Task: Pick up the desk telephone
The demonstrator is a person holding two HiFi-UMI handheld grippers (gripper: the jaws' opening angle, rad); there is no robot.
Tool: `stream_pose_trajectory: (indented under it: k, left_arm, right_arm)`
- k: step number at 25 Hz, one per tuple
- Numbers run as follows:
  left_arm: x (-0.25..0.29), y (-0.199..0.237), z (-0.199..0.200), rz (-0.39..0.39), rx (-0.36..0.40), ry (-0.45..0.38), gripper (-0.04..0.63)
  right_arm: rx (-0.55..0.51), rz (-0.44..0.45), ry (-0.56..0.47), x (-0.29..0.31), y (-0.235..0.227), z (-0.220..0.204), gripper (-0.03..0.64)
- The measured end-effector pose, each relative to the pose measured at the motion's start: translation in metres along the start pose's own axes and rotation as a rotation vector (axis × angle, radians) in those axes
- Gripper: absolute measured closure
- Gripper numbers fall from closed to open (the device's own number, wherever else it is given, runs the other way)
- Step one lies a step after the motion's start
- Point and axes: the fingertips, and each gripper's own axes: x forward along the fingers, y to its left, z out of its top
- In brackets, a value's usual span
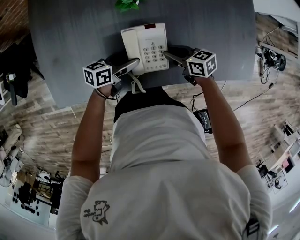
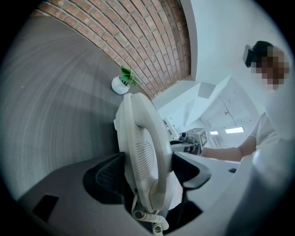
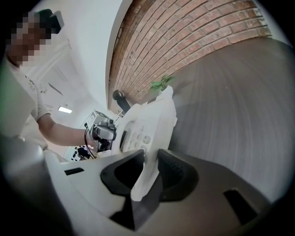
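White phone [image 1: 145,47] at the near edge of the grey table [image 1: 70,37], my left gripper [image 1: 132,65] clamped on its handset side, my right gripper [image 1: 172,57] pinching its right edge, little green plant [image 1: 126,4] behind it

Plant [image 1: 127,4], beyond telephone [image 1: 140,37]: cut off at head view's top edge. Cord [image 2: 152,221], under telephone: end off-frame. Keypad [image 1: 154,54] print: illegible.
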Motion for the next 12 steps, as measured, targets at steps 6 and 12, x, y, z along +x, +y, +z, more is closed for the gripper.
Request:
stream_pose_trajectory:
  k: [6, 12]
  left_arm:
    - [-0.005, -0.008, 0.003, 0.006, 0.006, -0.006, 0.259]
    - [-0.014, -0.028, 0.004, -0.006, 0.027, -0.036, 0.261]
  right_arm:
    - [0.021, -0.01, -0.029, -0.005, 0.007, 0.004, 0.532]
    - [0.004, -0.013, -0.067, -0.02, 0.025, 0.006, 0.534]
